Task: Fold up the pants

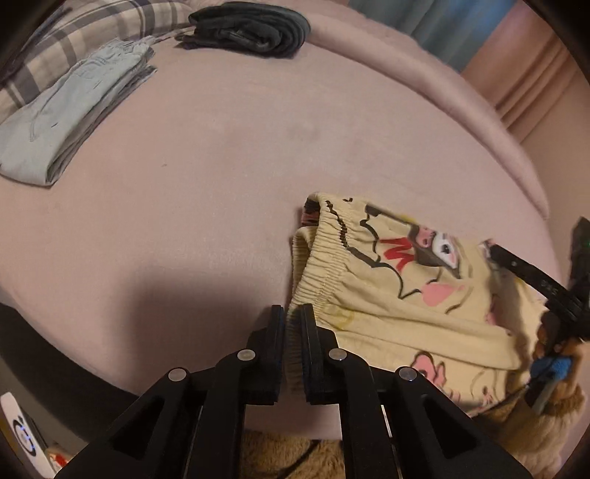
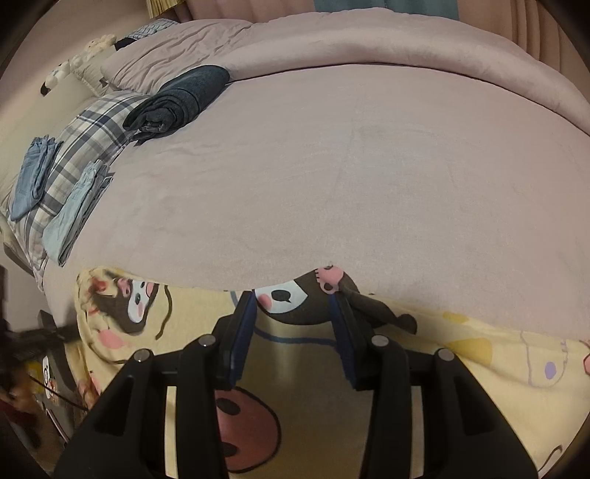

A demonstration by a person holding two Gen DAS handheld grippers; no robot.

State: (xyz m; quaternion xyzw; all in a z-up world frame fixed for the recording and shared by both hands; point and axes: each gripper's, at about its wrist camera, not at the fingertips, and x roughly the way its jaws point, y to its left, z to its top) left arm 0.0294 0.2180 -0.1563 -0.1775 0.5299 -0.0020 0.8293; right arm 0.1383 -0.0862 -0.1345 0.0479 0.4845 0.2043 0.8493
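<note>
Yellow cartoon-print pants [image 1: 398, 294] lie on the pink bed, waistband toward the middle of the bed. My left gripper [image 1: 293, 313] is shut on the pants' elastic waistband at its near corner. In the right wrist view the pants [image 2: 479, 353] spread across the near edge of the bed. My right gripper [image 2: 293, 300] is open, its jaws wide apart over the printed fabric, with nothing between the pads. The right gripper also shows in the left wrist view [image 1: 534, 280], over the far side of the pants.
Folded light-blue jeans [image 1: 62, 121] and a folded dark garment [image 1: 250, 29] lie at the far left on the bed, next to a plaid pillow [image 2: 77, 147]. A rolled pink duvet [image 2: 368, 40] runs along the back. Pink sheet [image 2: 332, 177] spreads between.
</note>
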